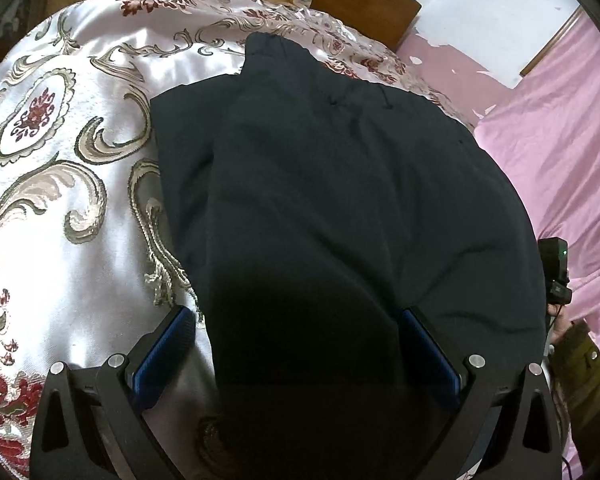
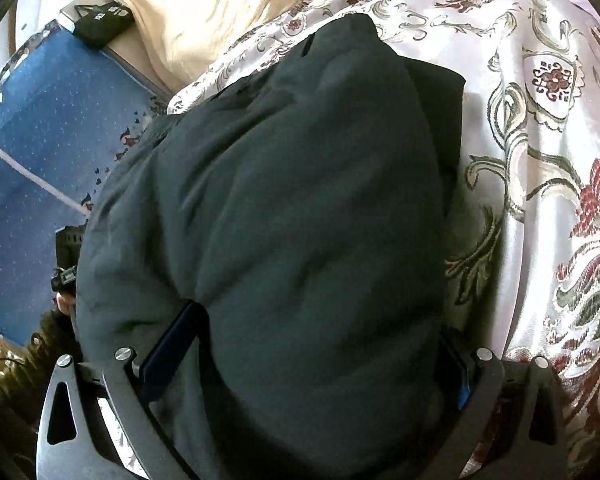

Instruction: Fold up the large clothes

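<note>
A dark garment lies spread on the floral bedspread of a bed, a cream pillow beyond its far end. The left gripper sits at the garment's near edge, jaws wide apart with dark cloth between them. The right gripper is over the same garment, jaws spread, cloth bulging between and covering one blue pad partly.
</note>
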Action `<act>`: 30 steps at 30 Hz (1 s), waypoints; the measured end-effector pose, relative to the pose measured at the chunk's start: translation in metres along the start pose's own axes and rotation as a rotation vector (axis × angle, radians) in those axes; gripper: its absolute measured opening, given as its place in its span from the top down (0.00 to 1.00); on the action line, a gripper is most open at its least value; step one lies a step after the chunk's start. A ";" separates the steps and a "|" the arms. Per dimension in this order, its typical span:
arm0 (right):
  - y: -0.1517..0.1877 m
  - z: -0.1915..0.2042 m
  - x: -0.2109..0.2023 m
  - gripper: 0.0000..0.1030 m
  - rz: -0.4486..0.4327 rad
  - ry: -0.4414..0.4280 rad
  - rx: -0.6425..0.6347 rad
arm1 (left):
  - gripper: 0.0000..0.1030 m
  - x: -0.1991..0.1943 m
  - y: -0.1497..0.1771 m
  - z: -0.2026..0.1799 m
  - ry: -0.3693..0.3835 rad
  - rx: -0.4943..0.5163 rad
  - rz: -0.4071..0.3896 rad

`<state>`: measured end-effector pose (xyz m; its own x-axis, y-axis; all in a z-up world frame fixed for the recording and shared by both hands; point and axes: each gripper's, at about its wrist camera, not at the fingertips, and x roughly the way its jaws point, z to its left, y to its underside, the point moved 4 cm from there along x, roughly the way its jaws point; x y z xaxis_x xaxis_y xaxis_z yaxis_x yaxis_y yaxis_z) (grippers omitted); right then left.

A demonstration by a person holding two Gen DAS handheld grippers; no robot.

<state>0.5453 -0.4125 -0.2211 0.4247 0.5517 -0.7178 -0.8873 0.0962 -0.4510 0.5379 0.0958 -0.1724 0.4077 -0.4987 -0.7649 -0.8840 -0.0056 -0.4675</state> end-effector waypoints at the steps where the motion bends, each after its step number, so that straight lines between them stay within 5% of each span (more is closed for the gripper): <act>1: 0.000 0.001 0.002 0.01 -0.001 0.002 -0.001 | 0.00 0.000 0.000 -0.001 0.000 0.001 -0.001; 13: -0.012 -0.002 0.002 0.01 0.142 -0.021 -0.087 | 0.00 -0.002 0.004 0.002 0.000 0.008 -0.014; 30: -0.007 -0.003 0.006 0.01 0.063 -0.002 -0.026 | 0.00 0.000 0.007 0.004 0.002 0.022 -0.035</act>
<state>0.5549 -0.4121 -0.2232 0.3679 0.5579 -0.7439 -0.9072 0.0399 -0.4187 0.5327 0.0987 -0.1774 0.4373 -0.5005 -0.7471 -0.8641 -0.0037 -0.5033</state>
